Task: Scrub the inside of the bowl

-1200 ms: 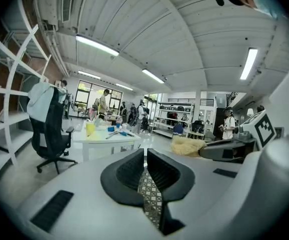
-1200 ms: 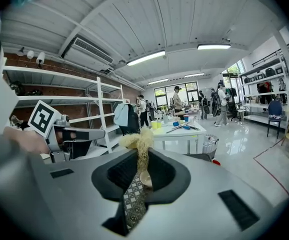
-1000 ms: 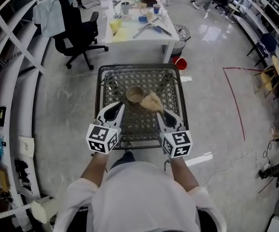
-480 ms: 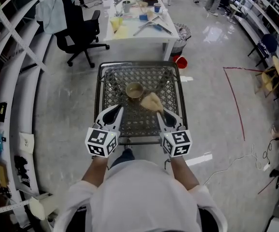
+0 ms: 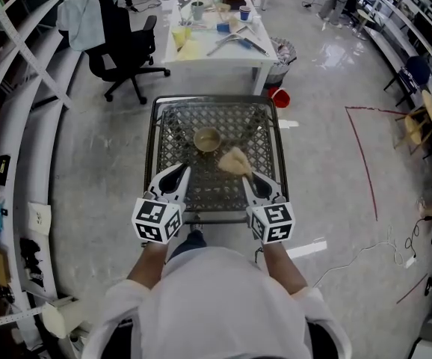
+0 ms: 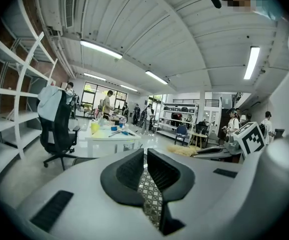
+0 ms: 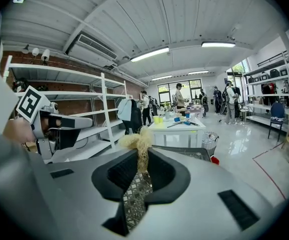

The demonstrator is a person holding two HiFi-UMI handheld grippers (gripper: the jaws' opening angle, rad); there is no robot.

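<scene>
Near the bowl, the right gripper pinches a straw-coloured scrubber

head view looks steeply down; both gripper views look low across the same mesh table.

A glossy grey floor fills the head view. A dark wire-mesh table stands at centre, and beyond it, at 12 o'clock, is a cluttered white table. At 11 o'clock sits a black office chair with a pale cloth draped over its back. White shelving runs along 9 to 10 o'clock, with more racks at 2 o'clock. A wire bin and a small red container sit at 1 o'clock. Red tape marks the floor at 3 o'clock. Overhead, strip lights line a white panelled ceiling. A brick wall backs the shelves, and windows close the far end.
</scene>
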